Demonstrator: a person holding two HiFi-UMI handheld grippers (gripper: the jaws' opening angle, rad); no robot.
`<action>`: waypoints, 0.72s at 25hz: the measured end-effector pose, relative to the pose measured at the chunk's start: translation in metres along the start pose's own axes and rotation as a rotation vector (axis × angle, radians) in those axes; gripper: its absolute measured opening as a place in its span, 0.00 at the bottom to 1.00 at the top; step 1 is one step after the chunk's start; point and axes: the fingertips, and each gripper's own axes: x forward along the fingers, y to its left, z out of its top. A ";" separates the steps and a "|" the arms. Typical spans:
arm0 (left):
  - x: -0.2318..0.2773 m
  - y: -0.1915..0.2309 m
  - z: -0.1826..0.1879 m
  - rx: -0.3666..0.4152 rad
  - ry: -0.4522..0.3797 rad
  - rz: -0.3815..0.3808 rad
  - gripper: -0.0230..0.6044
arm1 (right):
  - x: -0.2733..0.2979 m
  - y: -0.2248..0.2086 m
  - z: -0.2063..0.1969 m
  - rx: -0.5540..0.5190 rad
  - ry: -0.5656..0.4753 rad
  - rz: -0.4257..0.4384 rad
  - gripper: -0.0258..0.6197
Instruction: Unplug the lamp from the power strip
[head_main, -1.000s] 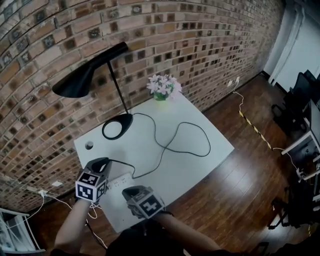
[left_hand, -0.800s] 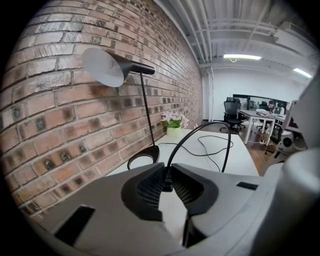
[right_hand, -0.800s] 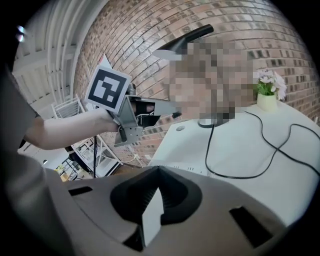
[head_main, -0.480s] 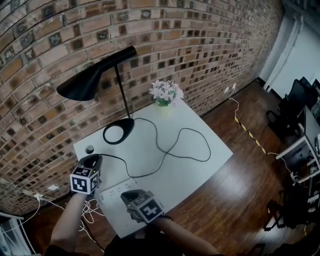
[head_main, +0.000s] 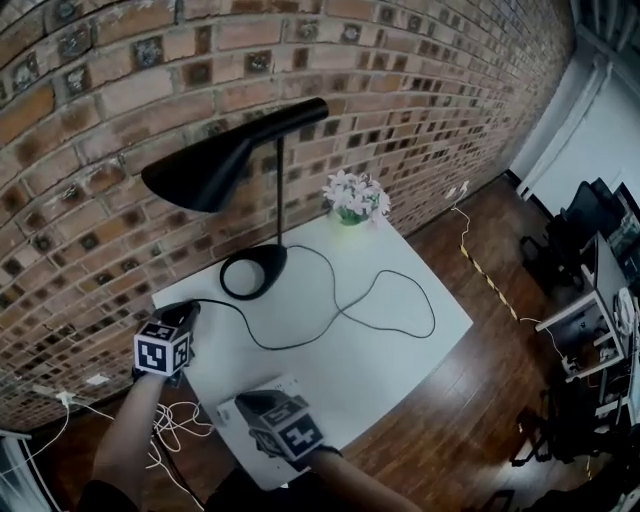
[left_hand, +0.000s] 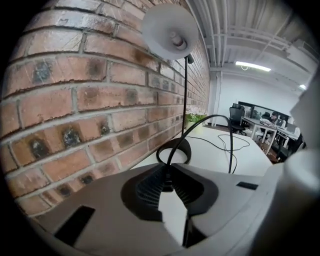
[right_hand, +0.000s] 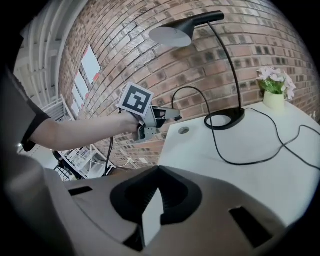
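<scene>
The lamp (head_main: 215, 172) stands at the rear of the white bench (head_main: 330, 372), close to the brick wall (head_main: 400, 90). Its ring base rests on the bench and its black shade reaches out to the left. A pot of pale flowers (head_main: 355, 195) sits at the rear bench corner, to the right of the lamp base.

The lamp's black cable (left_hand: 173, 146) runs from the base and lies in loose loops across the bench. It then rises in an arc to the left tool (left_hand: 167, 172).

Left tool: closed on the free end of the cable, which comes out from between its jaw tips. The plug itself is hidden inside the grip. The tool is held in the air beside the left bench edge, well apart from the power strip.

The power strip (head_main: 228, 412) lies at the near bench edge, and the cable end is not in it. A white cord (head_main: 175, 425) lies in a tangle on the floor just left of it.

Right tool (right_hand: 157, 172): jaw tips together, with nothing visible between them. In the head view it sits over the power strip. Whether it touches the strip cannot be determined.
</scene>
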 end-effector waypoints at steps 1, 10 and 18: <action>0.004 0.006 -0.001 -0.011 -0.001 -0.004 0.13 | 0.006 0.001 0.002 -0.002 0.005 -0.002 0.04; 0.041 0.039 -0.027 -0.053 0.034 -0.055 0.13 | 0.044 0.018 0.030 -0.008 0.043 0.018 0.04; 0.068 0.058 -0.049 -0.038 0.106 -0.069 0.13 | 0.055 0.018 0.024 0.024 0.074 0.006 0.04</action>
